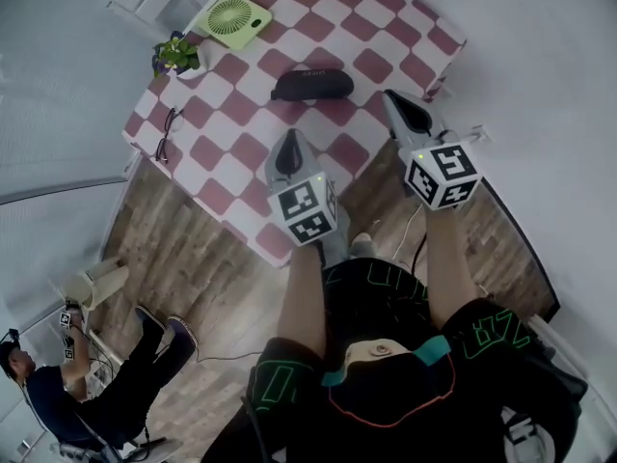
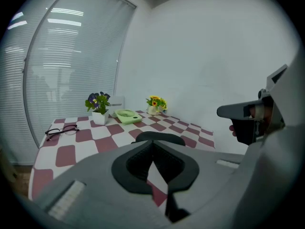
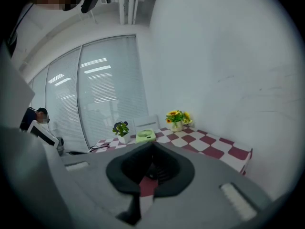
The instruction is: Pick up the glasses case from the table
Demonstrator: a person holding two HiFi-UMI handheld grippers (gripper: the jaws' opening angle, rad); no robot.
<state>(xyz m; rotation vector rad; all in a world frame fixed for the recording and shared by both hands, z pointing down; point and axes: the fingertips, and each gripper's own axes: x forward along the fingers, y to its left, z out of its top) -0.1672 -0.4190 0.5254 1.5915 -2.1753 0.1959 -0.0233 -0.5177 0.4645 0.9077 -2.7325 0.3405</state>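
Note:
The black glasses case lies on the red and white checked table, near its far side. My left gripper hovers over the cloth just short of the case, its jaws shut with nothing between them. My right gripper hangs over the table's right edge, to the right of the case, also shut and empty. In the left gripper view the case shows just beyond the closed tips of the left gripper. The right gripper looks along the table from its right end.
A green fan, a small potted plant and spectacles sit along the table's left side. A pot of yellow flowers stands at the far end. A person sits on the wooden floor side at lower left.

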